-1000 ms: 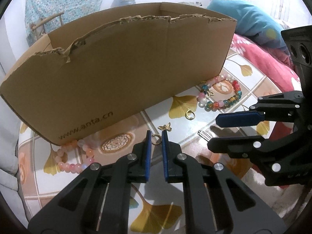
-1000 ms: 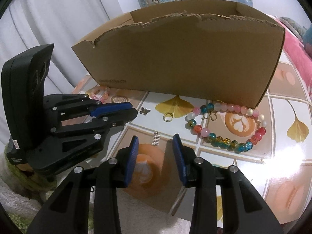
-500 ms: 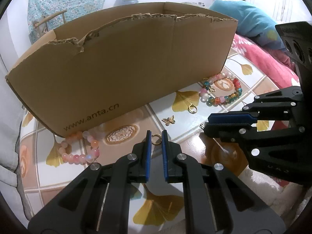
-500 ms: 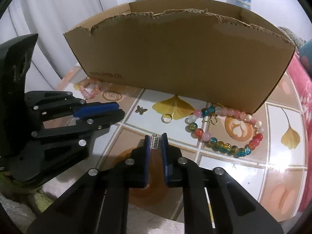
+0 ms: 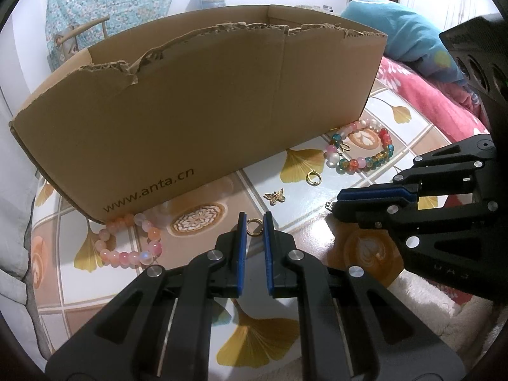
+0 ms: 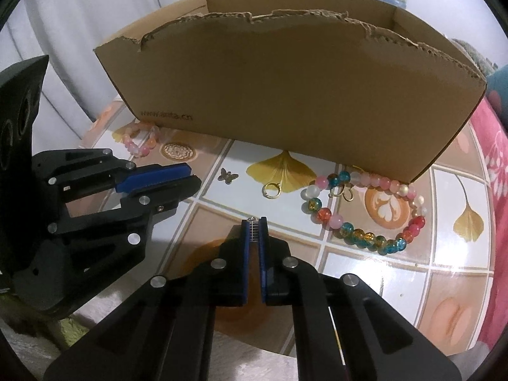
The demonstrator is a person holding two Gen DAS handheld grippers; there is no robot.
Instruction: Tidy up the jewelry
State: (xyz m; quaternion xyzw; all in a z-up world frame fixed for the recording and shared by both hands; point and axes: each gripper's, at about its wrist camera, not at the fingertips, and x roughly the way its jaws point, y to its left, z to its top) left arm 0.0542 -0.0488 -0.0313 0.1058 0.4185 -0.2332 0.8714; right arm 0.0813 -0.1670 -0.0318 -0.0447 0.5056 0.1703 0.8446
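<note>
Gold ring (image 5: pixel 254 226) is pinched in the left gripper (image 5: pixel 254 222), fingers clamped on it just over the counter (image 5: pixel 222 289). Right gripper (image 6: pixel 253 226) is clenched on a small silver charm (image 6: pixel 253 231). Butterfly charm (image 5: pixel 275 196), another ring (image 5: pixel 313 177) and a multicolour bracelet (image 5: pixel 362 162) lie by the cardboard box (image 5: pixel 197 120), with a pink bracelet (image 5: pixel 127 250) at its left corner.
</note>
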